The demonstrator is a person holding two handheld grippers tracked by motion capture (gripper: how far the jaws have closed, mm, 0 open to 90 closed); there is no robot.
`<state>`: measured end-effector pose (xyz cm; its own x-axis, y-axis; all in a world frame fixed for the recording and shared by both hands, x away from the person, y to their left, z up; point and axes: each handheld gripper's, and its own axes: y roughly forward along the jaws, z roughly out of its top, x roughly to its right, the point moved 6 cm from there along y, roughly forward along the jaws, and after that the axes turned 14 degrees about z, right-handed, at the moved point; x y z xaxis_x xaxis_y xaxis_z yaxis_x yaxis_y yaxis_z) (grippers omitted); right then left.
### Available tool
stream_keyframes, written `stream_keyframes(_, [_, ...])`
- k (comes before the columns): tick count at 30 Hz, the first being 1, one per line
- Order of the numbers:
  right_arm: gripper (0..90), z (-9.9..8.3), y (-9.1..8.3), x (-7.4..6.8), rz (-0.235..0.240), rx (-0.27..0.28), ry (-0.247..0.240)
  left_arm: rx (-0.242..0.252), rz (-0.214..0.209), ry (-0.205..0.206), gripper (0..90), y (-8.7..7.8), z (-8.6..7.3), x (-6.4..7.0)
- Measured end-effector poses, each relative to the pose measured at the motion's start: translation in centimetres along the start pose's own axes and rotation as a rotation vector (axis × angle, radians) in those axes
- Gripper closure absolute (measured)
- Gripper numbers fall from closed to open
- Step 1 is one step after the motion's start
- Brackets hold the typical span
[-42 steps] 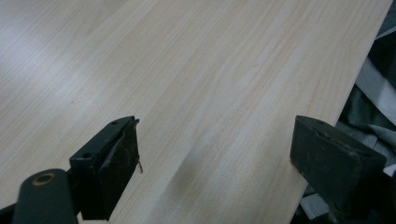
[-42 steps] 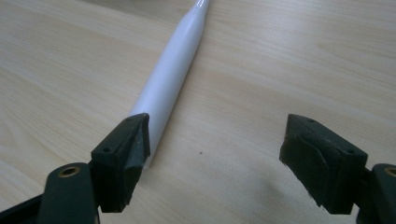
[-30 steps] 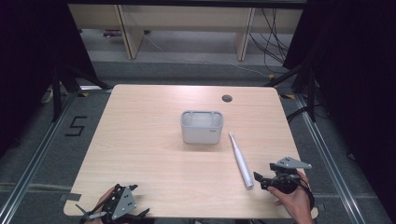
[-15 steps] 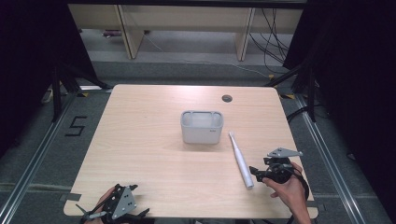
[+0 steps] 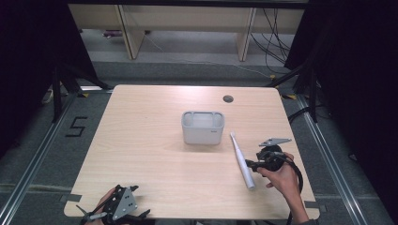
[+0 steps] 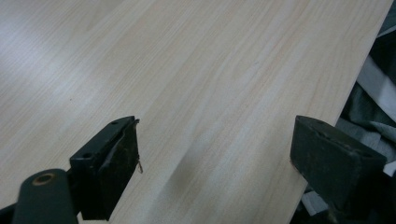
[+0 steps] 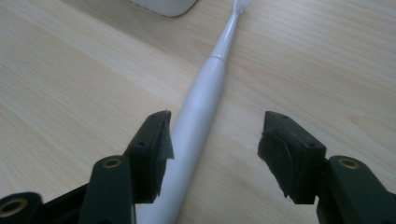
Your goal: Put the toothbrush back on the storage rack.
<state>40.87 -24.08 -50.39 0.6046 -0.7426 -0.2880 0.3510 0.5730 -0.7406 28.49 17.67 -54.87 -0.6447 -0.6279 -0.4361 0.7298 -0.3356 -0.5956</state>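
Two black jaws of right gripper (image 7: 212,154) spread wide astride long white plastic electric toothbrush (image 7: 198,112) lying on pale wooden table (image 5: 141,154) beside grey plastic bin (image 5: 202,126); centre over handle, lower, squeeze evenly.

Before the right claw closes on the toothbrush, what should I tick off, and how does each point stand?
1. Right claw open: ok, jaws stand wide apart.
2. Toothbrush between the jaws: not ok, the handle lies close against one jaw, off centre.
3. Toothbrush lying flat on the table: ok.
4. Grey container apart from the toothbrush: ok in the high view, a small gap shows.
5. Left claw out of the way: ok, open over the table's near edge.
6. Jaw height for a grip: cannot tell.
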Motion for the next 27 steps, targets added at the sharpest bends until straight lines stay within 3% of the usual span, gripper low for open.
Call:
stream_keyframes(5, [45.1, 0.7, 1.1, -0.1, 0.003, -0.033, 0.005, 0.001, 0.004, 0.002, 15.0, 0.0, 0.0, 0.0])
stream_keyframes(6, [45.2, 1.1, 1.5, 0.0, 0.002, -0.044, -0.027, 0.003, 0.000, 0.002, 15.0, 0.0, 0.0, 0.0])
stream_keyframes(9, [45.6, 1.3, 1.7, -0.1, -0.005, -0.072, -0.016, 0.003, 0.000, 0.001, 15.0, 0.0, 0.0, 0.0])
stream_keyframes(10, [45.6, 1.5, 1.8, 0.1, -0.011, -0.080, -0.045, 0.002, -0.002, 0.003, 15.0, -0.1, 0.0, 0.0])
stream_keyframes(16, [45.9, 1.9, 2.7, 0.2, -0.016, -0.128, -0.021, -0.003, 0.004, 0.005, 15.0, 0.0, -0.1, -0.1])
stream_keyframes(18, [46.2, 2.0, 2.8, 0.3, -0.012, -0.133, -0.044, -0.001, 0.000, 0.001, 15.0, 0.0, 0.0, 0.0])
stream_keyframes(19, [46.9, 2.0, 3.2, 0.0, -0.014, -0.146, -0.020, -0.001, -0.001, 0.003, 15.0, -0.1, 0.0, -0.1])
stream_keyframes(27, [50.6, 2.2, 4.1, 0.1, -0.018, -0.209, -0.035, -0.001, 0.000, 0.003, 15.0, 0.0, 0.0, -0.1])
